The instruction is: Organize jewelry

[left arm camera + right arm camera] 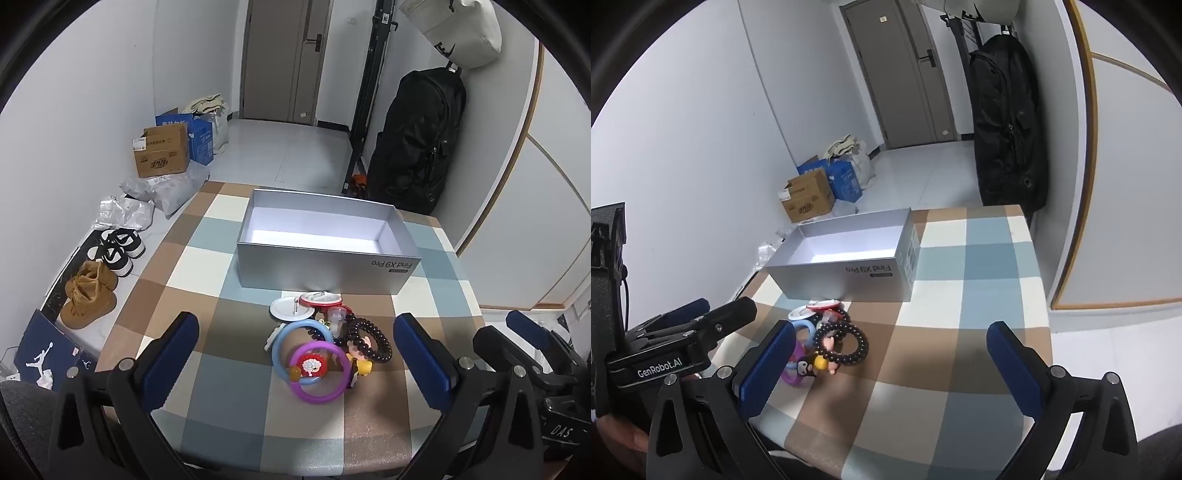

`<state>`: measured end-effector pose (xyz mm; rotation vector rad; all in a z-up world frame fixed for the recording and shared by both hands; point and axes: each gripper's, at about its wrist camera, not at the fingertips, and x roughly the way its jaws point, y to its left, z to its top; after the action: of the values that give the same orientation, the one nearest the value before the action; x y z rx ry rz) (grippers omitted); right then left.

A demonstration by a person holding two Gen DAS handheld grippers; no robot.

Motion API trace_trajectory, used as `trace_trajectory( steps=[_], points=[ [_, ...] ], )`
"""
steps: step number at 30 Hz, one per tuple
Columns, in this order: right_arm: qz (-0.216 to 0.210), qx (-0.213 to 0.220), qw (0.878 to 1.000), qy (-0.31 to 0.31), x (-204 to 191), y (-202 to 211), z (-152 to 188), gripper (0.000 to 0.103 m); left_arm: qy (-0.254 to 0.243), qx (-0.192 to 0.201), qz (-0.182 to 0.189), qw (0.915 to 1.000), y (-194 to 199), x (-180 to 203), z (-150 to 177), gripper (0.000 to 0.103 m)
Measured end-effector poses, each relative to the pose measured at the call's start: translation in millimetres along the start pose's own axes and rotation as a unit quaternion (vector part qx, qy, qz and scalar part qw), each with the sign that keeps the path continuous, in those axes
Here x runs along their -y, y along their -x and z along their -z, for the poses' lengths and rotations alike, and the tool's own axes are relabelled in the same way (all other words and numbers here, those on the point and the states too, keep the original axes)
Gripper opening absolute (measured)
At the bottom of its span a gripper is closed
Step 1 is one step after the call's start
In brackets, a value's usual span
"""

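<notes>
A: Nearest us, left gripper [295,363] spread wide, holding nothing; right gripper [892,363] just as wide.

B: The jewelry pile [325,347] lies on the checked table [229,373], between the left fingers.

A: Beyond it, the open box [321,271], empty.

B: My worry: black bead bracelet [369,341] tangled with the purple ring [319,373]. Lift one, and it could drag the others off.

One silver box [325,267], two round badges [291,308], perhaps three bracelets [319,373].
</notes>
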<state>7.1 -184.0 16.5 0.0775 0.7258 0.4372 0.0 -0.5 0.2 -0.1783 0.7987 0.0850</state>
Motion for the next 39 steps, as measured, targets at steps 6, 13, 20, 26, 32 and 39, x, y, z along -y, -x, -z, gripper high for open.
trace_trajectory(
  steps=[6, 13, 20, 26, 32, 39],
  points=[
    [0.000, 0.001, 1.000, 0.003, -1.4, -1.2, 0.6, 0.103, -0.007, 0.000, -0.009, 0.9999, -1.7, 2.6, 2.3, 0.102],
    [0.001, 0.005, 1.000, 0.001, -2.3, 0.3, 4.1, 0.103, 0.002, 0.003, 0.000, 1.0000, 0.1, -0.3, 0.9, 0.102],
    [-0.001, 0.000, 1.000, 0.001, -1.4, -0.8, 1.3, 0.103, 0.000, 0.004, 0.002, 1.0000, 0.4, 0.2, 0.4, 0.102],
    [-0.001, 0.000, 1.000, -0.002, 0.2, -1.0, 0.2, 0.103, -0.001, 0.002, 0.005, 1.0000, 0.4, 0.6, 0.3, 0.102],
    [0.000, 0.000, 1.000, -0.002, -0.6, -0.7, 1.0, 0.103, 0.000, 0.001, 0.008, 1.0000, 1.1, 0.3, 0.6, 0.102],
    [-0.002, -0.001, 1.000, -0.007, -0.1, -1.5, 1.1, 0.103, 0.000, -0.003, 0.010, 0.9999, -0.3, 1.2, 1.1, 0.102]
  ],
)
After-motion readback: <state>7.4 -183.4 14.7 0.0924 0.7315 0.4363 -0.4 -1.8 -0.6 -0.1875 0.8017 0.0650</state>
